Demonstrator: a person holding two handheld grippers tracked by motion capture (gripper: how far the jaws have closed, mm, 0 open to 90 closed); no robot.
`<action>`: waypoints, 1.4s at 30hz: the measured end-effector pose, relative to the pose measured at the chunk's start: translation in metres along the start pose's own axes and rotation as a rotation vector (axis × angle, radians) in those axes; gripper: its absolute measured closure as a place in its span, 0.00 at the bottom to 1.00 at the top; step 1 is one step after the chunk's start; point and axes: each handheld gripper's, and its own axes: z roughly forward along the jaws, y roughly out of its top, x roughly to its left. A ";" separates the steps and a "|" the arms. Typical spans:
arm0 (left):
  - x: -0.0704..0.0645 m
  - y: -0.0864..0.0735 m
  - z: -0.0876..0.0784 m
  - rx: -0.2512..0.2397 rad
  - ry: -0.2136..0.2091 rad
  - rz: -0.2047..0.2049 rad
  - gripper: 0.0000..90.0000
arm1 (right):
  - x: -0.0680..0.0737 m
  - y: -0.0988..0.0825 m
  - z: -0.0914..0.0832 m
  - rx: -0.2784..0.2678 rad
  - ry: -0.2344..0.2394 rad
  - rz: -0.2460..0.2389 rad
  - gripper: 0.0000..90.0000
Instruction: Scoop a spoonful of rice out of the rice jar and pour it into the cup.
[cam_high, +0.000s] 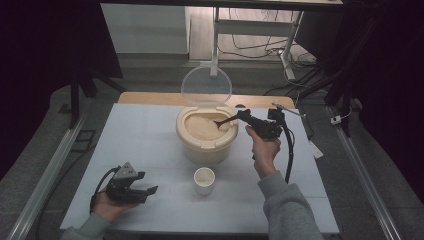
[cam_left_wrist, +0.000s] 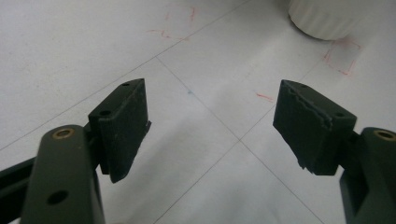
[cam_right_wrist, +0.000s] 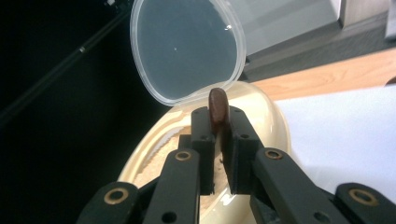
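A dim room surrounds a white table (cam_high: 150, 145) marked with faint grid lines and small red pen marks; a strip of bare wood shows along its far edge, and beyond it lie a grey floor, a metal stand and loose cables. Dark drapes close in both sides. At the near left corner the left gripper (cam_high: 142, 189) rests in the person's hand on the tabletop, its jaws spread apart with nothing between them. To its right, near the front middle, stands a small white cup (cam_high: 204, 180), just in front of a cream tub (cam_high: 206, 141) filled with rice (cam_high: 202, 127). The tub's clear lid (cam_high: 206, 85) stands upright at its far rim. Farther right, the right gripper (cam_high: 243, 115) is held above the tub's right edge, its jaws clenched on the handle of a brown spoon (cam_high: 223, 121), whose bowl dips into the rice. In the right gripper view the spoon's handle (cam_right_wrist: 217, 106) stands edge-on between the pads, with the lid behind it
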 end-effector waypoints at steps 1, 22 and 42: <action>0.000 0.000 0.000 0.000 0.000 0.000 0.29 | -0.001 0.000 -0.001 0.003 0.007 0.018 0.92; 0.000 0.000 0.000 -0.002 0.001 0.006 0.29 | -0.027 -0.001 -0.010 -0.010 0.083 0.299 0.92; -0.001 0.001 0.001 0.004 0.004 0.013 0.29 | -0.032 0.005 -0.020 -0.044 0.125 0.368 0.92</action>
